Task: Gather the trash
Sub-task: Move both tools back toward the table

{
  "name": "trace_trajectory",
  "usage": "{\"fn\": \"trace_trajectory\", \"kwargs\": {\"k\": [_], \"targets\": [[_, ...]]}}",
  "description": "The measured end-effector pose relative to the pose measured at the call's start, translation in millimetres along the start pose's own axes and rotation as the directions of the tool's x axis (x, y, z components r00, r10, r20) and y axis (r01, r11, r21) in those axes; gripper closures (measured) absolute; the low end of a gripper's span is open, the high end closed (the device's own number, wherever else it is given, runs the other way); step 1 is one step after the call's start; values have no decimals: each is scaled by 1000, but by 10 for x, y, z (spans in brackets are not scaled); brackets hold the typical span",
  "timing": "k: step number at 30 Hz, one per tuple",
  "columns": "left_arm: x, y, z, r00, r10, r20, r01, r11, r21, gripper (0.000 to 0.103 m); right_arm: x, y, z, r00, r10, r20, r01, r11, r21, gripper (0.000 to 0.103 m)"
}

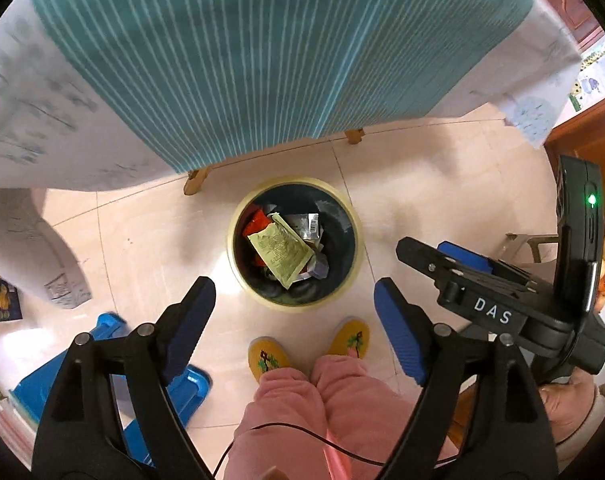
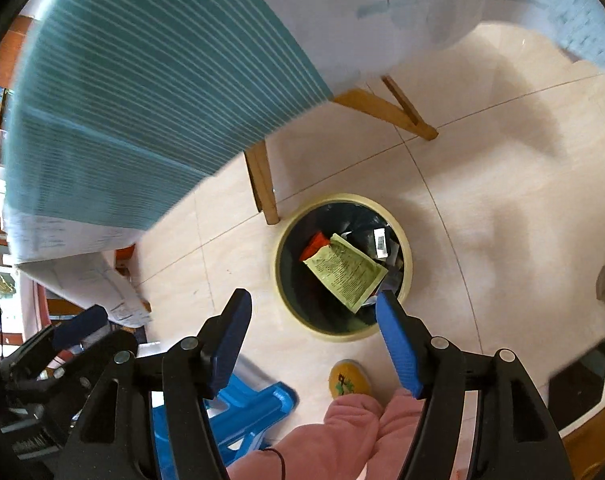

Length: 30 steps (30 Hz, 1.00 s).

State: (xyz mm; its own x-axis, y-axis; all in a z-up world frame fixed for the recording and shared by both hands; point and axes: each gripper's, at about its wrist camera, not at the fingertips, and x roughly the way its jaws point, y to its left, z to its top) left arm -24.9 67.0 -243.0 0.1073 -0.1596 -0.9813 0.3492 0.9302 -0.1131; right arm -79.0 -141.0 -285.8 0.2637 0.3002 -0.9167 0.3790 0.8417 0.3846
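Above the floor, both grippers hang with pads apart and empty: left gripper [image 1: 294,328], right gripper [image 2: 314,344]. The bin [image 1: 238,216] stands below them; a green packet [image 1: 284,252] tops its trash, lying diagonally.

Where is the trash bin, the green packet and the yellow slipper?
trash bin [image 1: 238,264]: left wrist view, on its cream rim at the left side.
green packet [image 2: 344,272]: right wrist view, on the middle of its printed face.
yellow slipper [image 2: 348,380]: right wrist view, on its toe.
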Motion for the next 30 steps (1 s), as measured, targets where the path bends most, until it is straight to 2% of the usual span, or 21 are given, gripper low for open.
{"fn": "trace_trajectory", "kwargs": {"k": [8,16,21,30], "targets": [[-966,-50,154,1000,-5,28,4,1000,18,24,-1036,374,-33,997,2,75,-3,1000,8,37],[-1954,-50,308,991,-64,117,55,995,78,24,-1985,898,15,981,10,193,-6,1000,-25,37],[-2423,38,401,978,-89,190,71,993,98,24,-2411,1230,45,966,22,257,-8,998,-54,37],[-3055,199,671,936,-116,332,86,991,104,24,-2865,1651,230,932,17,362,28,992,-120,37]]}}
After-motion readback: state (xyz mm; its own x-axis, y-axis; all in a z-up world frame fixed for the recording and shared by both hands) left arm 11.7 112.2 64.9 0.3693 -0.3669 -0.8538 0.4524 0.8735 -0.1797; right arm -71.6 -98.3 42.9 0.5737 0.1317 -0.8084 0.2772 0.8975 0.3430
